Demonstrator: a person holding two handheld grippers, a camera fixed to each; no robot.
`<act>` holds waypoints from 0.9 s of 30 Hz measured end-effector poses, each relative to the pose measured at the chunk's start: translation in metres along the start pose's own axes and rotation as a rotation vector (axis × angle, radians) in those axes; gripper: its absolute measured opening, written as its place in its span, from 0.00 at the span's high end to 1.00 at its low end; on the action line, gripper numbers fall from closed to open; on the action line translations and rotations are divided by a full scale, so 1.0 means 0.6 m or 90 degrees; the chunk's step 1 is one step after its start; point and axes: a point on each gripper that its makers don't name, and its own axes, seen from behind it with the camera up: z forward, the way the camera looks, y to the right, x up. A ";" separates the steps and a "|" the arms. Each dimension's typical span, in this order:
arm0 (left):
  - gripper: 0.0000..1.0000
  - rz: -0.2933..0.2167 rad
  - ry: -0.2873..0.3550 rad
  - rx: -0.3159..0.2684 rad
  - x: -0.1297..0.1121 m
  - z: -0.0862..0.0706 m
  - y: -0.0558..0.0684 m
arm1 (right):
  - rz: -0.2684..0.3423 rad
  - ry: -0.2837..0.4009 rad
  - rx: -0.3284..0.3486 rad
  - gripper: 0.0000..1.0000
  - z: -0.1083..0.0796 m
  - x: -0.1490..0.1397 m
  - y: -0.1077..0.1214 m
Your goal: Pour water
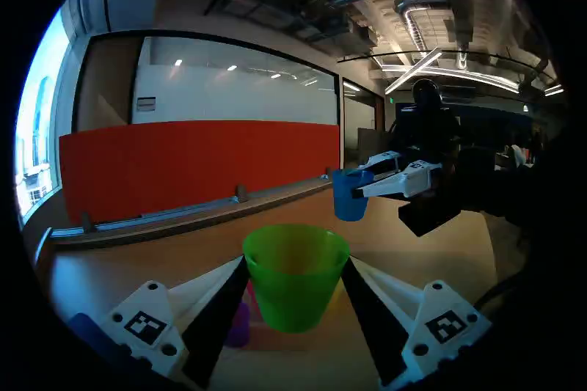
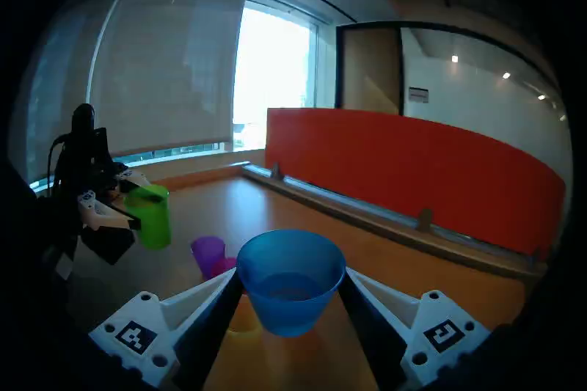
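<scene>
In the left gripper view my left gripper [image 1: 296, 284] is shut on a green cup [image 1: 296, 273], held upright above the wooden table [image 1: 411, 244]. Farther off in that view, the right gripper [image 1: 370, 178] holds a blue cup [image 1: 349, 194] in the air. In the right gripper view my right gripper [image 2: 290, 296] is shut on the blue cup [image 2: 290, 290], upright, with a little water showing at its bottom. At the left of that view the left gripper [image 2: 121, 204] carries the green cup [image 2: 150, 215].
A purple cup [image 2: 208, 254], a pink cup [image 2: 224, 266] and a yellow one [image 2: 242, 318] stand on the table below the blue cup. A red partition [image 2: 418, 171] runs along the table's far edge. A bright window [image 2: 271, 75] lies beyond.
</scene>
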 end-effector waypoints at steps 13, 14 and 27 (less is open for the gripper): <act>0.14 -0.006 0.009 -0.008 0.005 0.002 0.011 | -0.006 0.074 0.009 0.10 -0.014 0.060 -0.017; 0.14 -0.006 0.009 -0.009 0.005 0.002 0.012 | -0.004 0.081 0.009 0.10 -0.016 0.066 -0.018; 0.14 0.001 0.011 -0.022 0.010 0.009 0.025 | -0.007 0.128 0.018 0.10 -0.027 0.110 -0.025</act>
